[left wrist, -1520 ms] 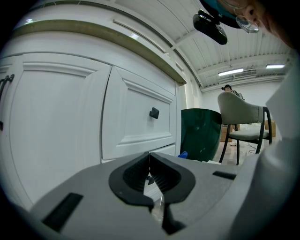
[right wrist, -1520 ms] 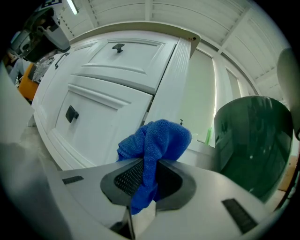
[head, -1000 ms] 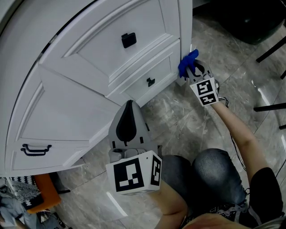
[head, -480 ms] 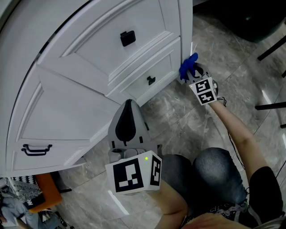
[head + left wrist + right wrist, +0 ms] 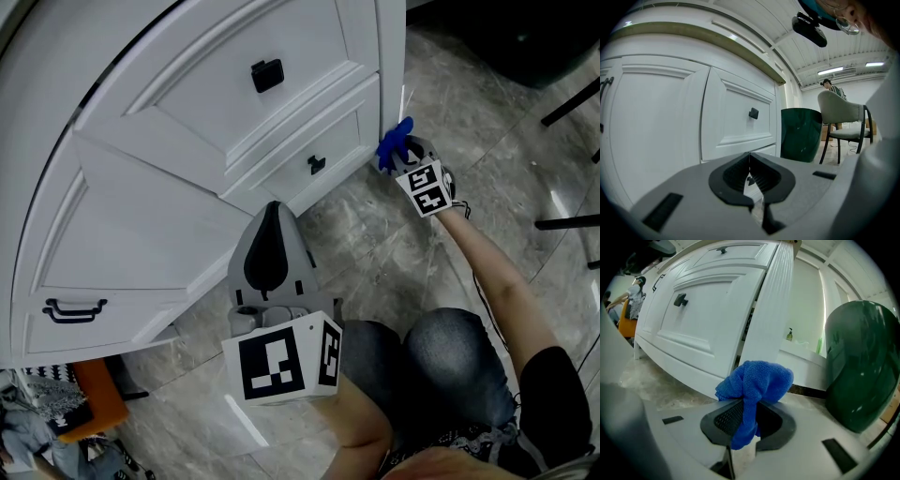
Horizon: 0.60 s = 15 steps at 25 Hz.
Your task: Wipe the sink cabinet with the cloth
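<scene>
Cloth (image 5: 392, 145) lower now: bunched blue wad

Fuzzy blue terry cloth (image 5: 757, 380), smooth white painted cabinet (image 5: 169, 178), glossy grey marbled stone floor (image 5: 394, 253)

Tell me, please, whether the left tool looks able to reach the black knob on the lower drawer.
Probably yes: the left tool, shut and empty, points toward the cabinet, and nothing stands between it and the lower drawer knob. The right tool, holding the cloth, is off at the corner.
</scene>
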Tool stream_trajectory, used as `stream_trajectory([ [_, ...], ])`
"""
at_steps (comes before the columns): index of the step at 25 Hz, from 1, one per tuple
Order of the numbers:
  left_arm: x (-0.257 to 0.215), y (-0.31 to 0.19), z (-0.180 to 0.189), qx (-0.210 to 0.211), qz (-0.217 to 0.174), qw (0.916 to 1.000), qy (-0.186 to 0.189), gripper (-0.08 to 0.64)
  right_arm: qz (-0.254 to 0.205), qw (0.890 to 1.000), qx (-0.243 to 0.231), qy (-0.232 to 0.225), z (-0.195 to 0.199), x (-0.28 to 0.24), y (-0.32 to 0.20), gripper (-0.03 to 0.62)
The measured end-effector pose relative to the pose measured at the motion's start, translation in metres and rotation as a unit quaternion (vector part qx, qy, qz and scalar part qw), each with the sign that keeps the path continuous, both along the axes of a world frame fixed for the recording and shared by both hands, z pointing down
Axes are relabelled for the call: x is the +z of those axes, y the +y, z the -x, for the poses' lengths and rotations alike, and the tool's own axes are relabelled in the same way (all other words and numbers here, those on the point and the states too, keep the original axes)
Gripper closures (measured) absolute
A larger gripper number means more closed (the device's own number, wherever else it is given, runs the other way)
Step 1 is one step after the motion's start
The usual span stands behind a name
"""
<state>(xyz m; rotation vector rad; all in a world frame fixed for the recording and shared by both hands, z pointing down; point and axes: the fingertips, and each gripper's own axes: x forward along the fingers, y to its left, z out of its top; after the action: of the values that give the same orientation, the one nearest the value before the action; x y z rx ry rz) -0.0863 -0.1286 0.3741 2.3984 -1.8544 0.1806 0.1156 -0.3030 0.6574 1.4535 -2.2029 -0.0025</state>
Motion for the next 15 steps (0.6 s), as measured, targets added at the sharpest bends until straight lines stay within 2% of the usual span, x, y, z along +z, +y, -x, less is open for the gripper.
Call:
stream_trajectory([
  [12, 0.003, -0.002, -0.006, 0.004, 0.004, 1.0000, -0.005, 0.554, 0.033, 0.999, 0.005, -0.002, 0.001, 0.016, -0.001, 0.517],
  [15, 0.005, -0.005, -0.007, 0.003, 0.006, 1.0000, -0.005, 0.554, 0.046, 0.998, 0.003, -0.034, 0.001, 0.017, 0.002, 0.517],
])
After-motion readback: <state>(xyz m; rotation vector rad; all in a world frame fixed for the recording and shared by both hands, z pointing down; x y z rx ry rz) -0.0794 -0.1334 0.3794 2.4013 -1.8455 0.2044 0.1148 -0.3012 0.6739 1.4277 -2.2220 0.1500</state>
